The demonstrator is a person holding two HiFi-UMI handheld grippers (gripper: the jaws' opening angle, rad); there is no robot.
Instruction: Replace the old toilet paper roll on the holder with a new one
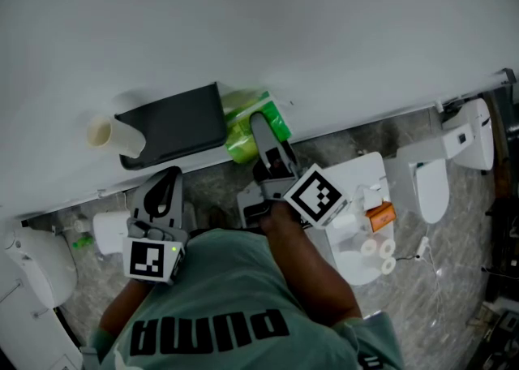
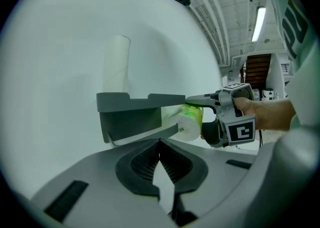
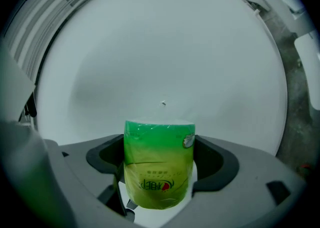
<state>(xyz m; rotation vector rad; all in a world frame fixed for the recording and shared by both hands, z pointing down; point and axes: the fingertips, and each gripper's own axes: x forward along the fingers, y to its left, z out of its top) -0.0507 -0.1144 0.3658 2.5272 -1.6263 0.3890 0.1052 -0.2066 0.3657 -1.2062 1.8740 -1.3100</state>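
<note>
A dark grey paper holder (image 1: 174, 125) is fixed to the white wall. An empty cardboard tube (image 1: 113, 137) stands on its top shelf, seen upright as the tube (image 2: 116, 64) in the left gripper view. My right gripper (image 1: 261, 135) is shut on a new roll in green wrap (image 1: 243, 129), at the holder's right end. The roll (image 3: 159, 162) fills the right gripper's (image 3: 159, 157) jaws. In the left gripper view the roll (image 2: 189, 122) touches the end of the holder (image 2: 135, 114). My left gripper (image 1: 166, 178) hangs just below the holder, shut and empty (image 2: 160, 144).
The wall meets a grey stone floor along a skirting line. A white toilet (image 1: 430, 186) stands at the right, another white fixture (image 1: 36, 267) at the far left. A white stand (image 1: 361, 182) carries spare rolls (image 1: 379, 251) and an orange box (image 1: 379, 216).
</note>
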